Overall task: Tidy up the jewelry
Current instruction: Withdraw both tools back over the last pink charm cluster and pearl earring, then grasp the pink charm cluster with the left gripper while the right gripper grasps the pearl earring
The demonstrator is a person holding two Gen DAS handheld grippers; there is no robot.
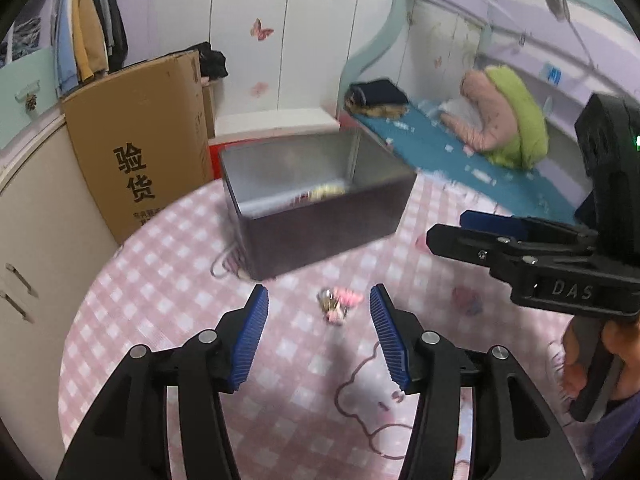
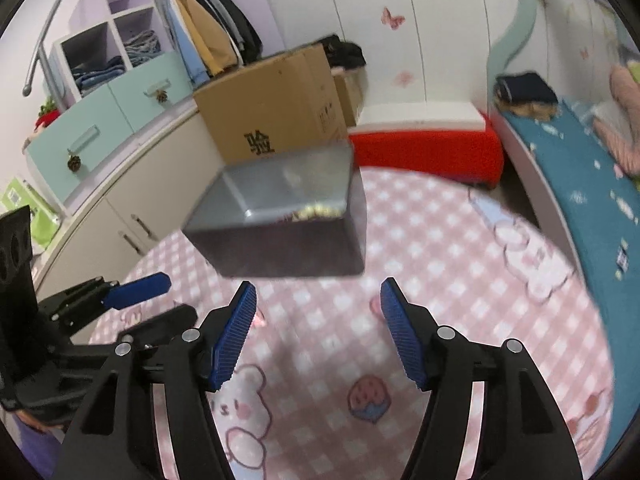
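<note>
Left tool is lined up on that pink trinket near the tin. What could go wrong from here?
1. The jewelry piece is small and flat on the tablecloth; the open left tool may pinch cloth too.
2. The metal tin sits just beyond; overshooting could shove it.
3. The right tool hangs close by and could collide.

Jewelry piece (image 1: 335, 305) on table (image 1: 160, 288), just before tin box (image 1: 320, 216).

One metal box (image 1: 320, 216); one jewelry cluster (image 1: 338, 305) outside it; two grippers; one cardboard carton (image 1: 136, 140)
</note>
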